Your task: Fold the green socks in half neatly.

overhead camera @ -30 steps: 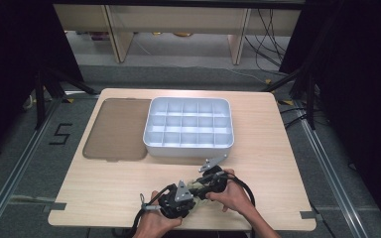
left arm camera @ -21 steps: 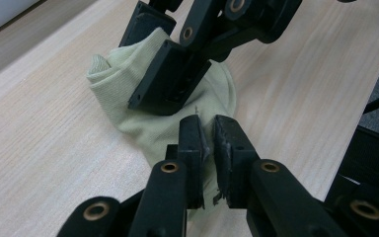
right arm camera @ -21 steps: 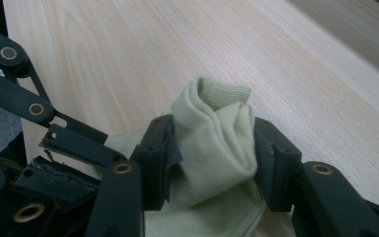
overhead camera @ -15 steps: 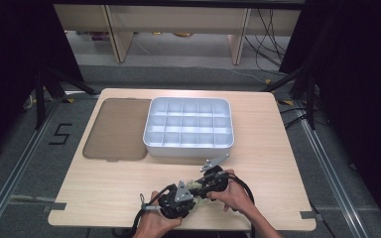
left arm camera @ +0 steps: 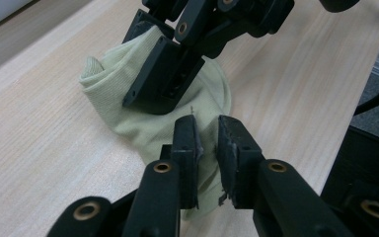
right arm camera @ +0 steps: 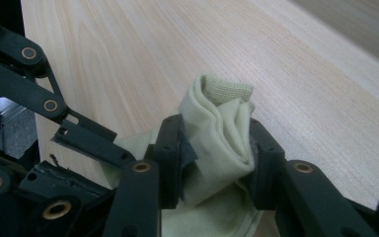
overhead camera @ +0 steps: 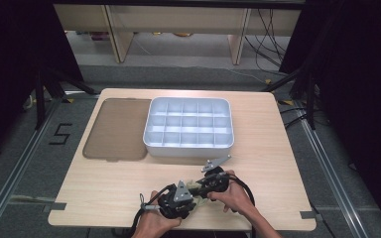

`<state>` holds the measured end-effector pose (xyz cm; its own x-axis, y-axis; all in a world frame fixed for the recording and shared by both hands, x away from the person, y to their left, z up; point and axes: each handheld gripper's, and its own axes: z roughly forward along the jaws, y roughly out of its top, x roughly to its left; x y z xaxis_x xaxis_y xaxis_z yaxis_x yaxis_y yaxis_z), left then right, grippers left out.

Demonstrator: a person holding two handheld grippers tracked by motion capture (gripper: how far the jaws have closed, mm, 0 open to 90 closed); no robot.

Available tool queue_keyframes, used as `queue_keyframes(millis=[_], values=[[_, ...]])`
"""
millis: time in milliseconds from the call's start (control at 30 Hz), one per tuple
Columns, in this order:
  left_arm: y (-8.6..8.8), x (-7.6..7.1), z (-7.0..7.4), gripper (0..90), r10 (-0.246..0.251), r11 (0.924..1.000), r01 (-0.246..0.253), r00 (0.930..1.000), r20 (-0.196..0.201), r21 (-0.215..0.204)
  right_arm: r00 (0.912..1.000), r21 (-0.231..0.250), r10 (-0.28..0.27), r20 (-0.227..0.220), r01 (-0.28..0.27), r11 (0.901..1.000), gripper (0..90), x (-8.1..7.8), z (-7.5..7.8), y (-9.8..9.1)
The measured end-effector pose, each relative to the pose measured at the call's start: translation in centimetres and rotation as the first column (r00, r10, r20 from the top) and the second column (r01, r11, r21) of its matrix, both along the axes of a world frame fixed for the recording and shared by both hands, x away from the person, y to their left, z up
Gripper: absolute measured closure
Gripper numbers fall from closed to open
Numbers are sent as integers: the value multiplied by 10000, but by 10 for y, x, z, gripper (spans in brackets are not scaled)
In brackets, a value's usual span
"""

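**Two grippers on one folded cloth at the counter's near edge**

From the high view we see both hands low on the counter [overhead camera: 278, 148], the left gripper [overhead camera: 191, 201] and right gripper [overhead camera: 198, 186] meeting over a scrap of pale cloth [overhead camera: 194, 188] that is almost wholly covered there. That view alone gives us the white compartment tray [overhead camera: 188, 145] and the brown lid [overhead camera: 115, 129] lying flat just beside it, both well apart from the hands.

The right gripper view makes the grip plain: the right gripper [right arm camera: 216, 148] is clamped on a bunched, rolled fold of the pale green cloth [right arm camera: 222, 123], which stands up between its jaws; these have just been closing on it. The left gripper view shows the left gripper [left arm camera: 207, 136] with a narrow gap between its jaws, which have just been opening slightly; the cloth [left arm camera: 143, 123] lies under and behind them, and we cannot tell whether any fabric is pinched. The cloth's lower edge is cut off in both gripper views.
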<state>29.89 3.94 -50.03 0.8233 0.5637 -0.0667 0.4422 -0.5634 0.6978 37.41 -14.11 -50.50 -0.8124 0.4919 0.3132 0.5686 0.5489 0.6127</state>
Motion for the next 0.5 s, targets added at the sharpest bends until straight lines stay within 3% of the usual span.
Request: queue_keyframes(millis=[33,100,133,267,333,367,500], values=[[1,1,1,748,-121,9998,120,9999,80,144,10000,29,24,-29,-24,10000,654,0,0,0],[2,2,1,718,-223,9997,222,9997,-114,-49,10000,123,-23,-1,23,9999,657,1,-1,-1],[2,1,0,708,-50,9995,42,9997,-256,-299,9999,181,-52,-89,54,9998,659,0,-1,0],[5,1,2,648,-227,9995,225,9997,-114,-212,9999,153,-50,-133,52,9999,663,-1,-1,0],[6,-1,2,575,41,9992,-55,9994,-348,-407,10000,178,27,-9,-27,9998,665,0,-1,-1],[9,0,4,554,-103,9994,91,9993,-361,-326,10000,169,26,-17,-26,9999,665,0,-1,-1],[21,-4,12,504,123,9979,-144,9993,-346,-625,10000,168,-4,15,4,9999,665,-1,-1,0]])
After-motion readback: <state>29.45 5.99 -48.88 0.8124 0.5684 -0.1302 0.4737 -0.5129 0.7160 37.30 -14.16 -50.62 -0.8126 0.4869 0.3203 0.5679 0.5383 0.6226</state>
